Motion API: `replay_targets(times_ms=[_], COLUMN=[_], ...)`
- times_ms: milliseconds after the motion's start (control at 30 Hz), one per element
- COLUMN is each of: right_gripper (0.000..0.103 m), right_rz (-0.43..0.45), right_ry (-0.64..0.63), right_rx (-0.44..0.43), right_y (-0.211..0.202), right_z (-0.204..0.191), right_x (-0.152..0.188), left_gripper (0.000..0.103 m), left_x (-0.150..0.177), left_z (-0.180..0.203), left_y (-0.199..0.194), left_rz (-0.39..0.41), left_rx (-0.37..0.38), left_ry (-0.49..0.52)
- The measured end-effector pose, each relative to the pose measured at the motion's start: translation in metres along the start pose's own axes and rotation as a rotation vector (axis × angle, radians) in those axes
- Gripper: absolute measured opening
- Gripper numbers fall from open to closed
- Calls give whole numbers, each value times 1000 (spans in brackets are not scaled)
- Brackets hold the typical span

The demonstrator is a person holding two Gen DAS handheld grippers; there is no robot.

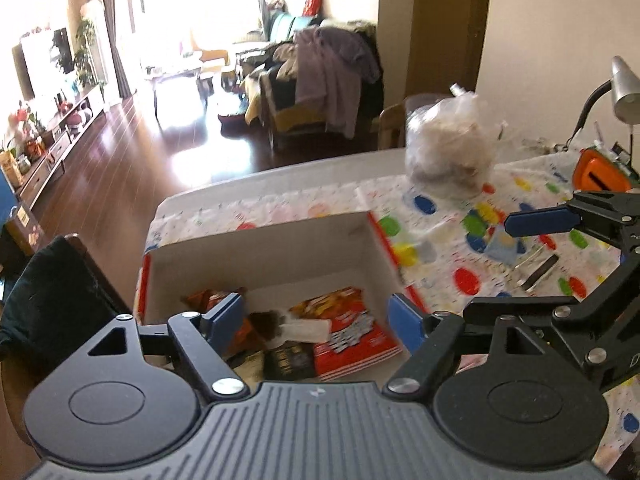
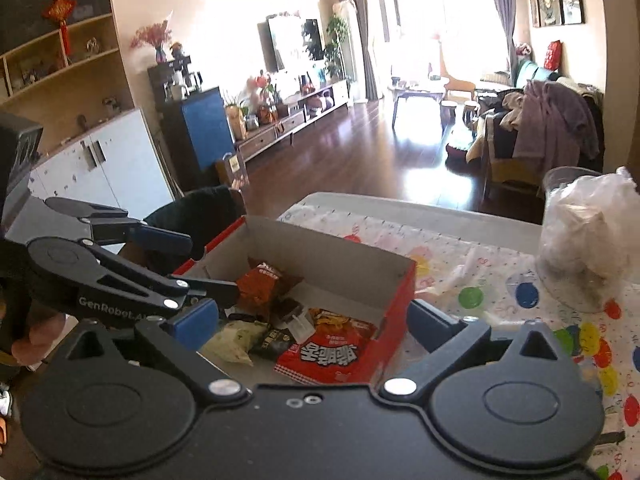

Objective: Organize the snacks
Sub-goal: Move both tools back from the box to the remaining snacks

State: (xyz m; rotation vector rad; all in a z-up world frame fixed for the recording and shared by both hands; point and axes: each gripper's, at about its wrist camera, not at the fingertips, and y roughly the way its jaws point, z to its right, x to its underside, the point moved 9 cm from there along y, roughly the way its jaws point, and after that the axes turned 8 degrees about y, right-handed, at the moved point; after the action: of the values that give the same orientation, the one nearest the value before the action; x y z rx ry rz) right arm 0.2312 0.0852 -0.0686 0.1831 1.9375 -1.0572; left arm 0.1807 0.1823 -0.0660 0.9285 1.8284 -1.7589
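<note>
A red cardboard box (image 1: pixel 260 240) (image 2: pixel 400 280) with a white inside stands on the dotted tablecloth and holds several snack packets. A red packet with white letters (image 1: pixel 352 336) (image 2: pixel 328 352), an orange-brown packet (image 2: pixel 260 284), a dark packet (image 1: pixel 288 360) (image 2: pixel 276 340) and a pale green packet (image 2: pixel 236 340) lie in it. My left gripper (image 1: pixel 316 320) is open and empty just above the box. My right gripper (image 2: pixel 312 320) is open and empty over the box's near edge. Each gripper shows in the other's view, the right one (image 1: pixel 536 224) and the left one (image 2: pixel 160 236).
A clear plastic bag of food (image 1: pixel 448 148) (image 2: pixel 588 240) stands on the table behind the box. A small blue wrapper (image 1: pixel 504 244) and a dark bar (image 1: pixel 540 272) lie right of the box. An orange device (image 1: pixel 600 172) and a desk lamp (image 1: pixel 624 88) stand far right. A dark chair (image 1: pixel 52 300) stands left.
</note>
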Motion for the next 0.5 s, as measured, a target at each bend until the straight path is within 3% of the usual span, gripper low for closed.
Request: replay_targets(times_ms=[333, 500], right_gripper=[103, 103], right_rz=[16, -6], right_ry=[55, 40], right_rx=[-14, 23], right_y=[-41, -59], right_z=[46, 80], right_x=[21, 40], left_gripper=[86, 91], left_x=[-12, -18], left_z=[62, 98], left_y=[1, 15], left_rz=[68, 65], left_rx=[44, 83], left_ry=[6, -7])
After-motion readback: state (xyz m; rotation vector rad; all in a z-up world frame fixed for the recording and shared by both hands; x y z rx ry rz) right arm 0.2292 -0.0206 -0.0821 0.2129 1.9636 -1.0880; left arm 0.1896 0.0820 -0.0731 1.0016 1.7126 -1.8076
